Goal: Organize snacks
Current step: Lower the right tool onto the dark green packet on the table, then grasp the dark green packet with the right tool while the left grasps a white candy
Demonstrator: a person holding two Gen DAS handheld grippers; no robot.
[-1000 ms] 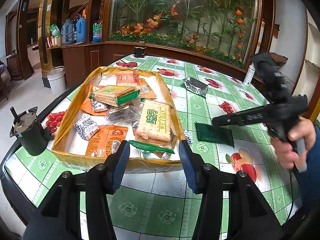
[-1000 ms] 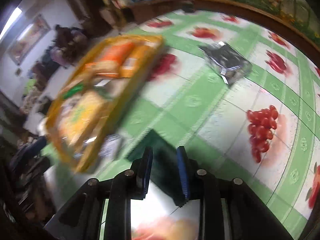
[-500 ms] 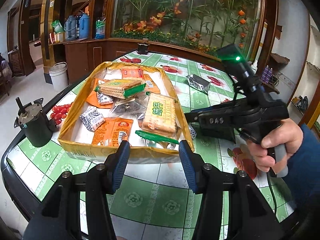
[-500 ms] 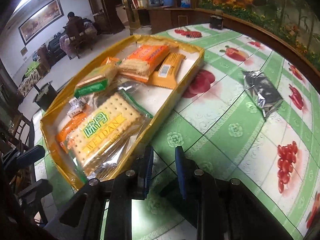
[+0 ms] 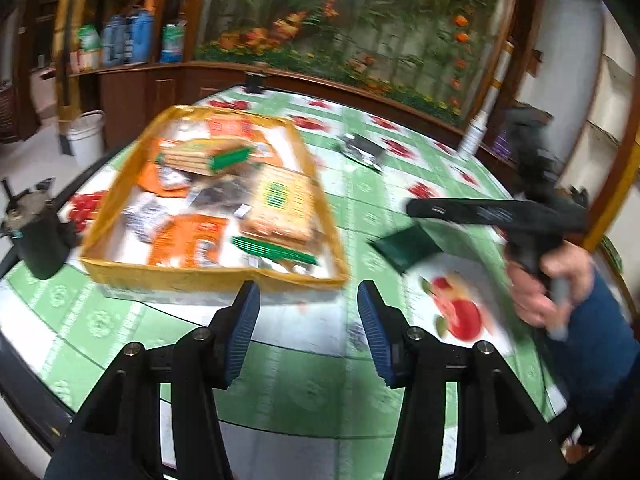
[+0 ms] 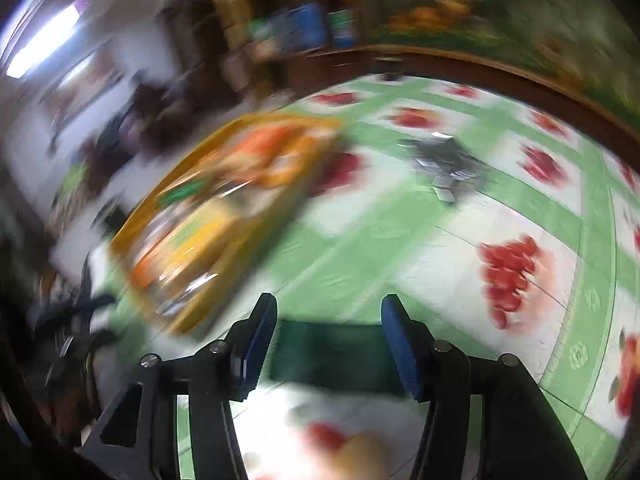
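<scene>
A yellow tray (image 5: 120, 258) holds several snack packs, among them a biscuit pack (image 5: 282, 208); the tray shows blurred in the right wrist view (image 6: 200, 312). A dark green packet (image 5: 404, 246) lies flat on the table right of the tray. My right gripper (image 6: 328, 344) is open, its fingers either side of the green packet (image 6: 332, 356) from above. My left gripper (image 5: 306, 332) is open and empty, just in front of the tray's near wall. A silver foil packet (image 5: 362, 148) lies farther back, and it also shows in the right wrist view (image 6: 444, 164).
A dark motor-like cylinder (image 5: 36, 232) stands at the table's left edge. A white spray bottle (image 5: 474, 132) stands at the far right rim. The green-and-white fruit-print tablecloth (image 5: 304, 384) covers the round table. A white bucket (image 5: 86, 136) sits on the floor beyond.
My right gripper swung over toward the tray, came back to the right over the green packet and opened wide. My left gripper shifted slightly right and stayed open.
</scene>
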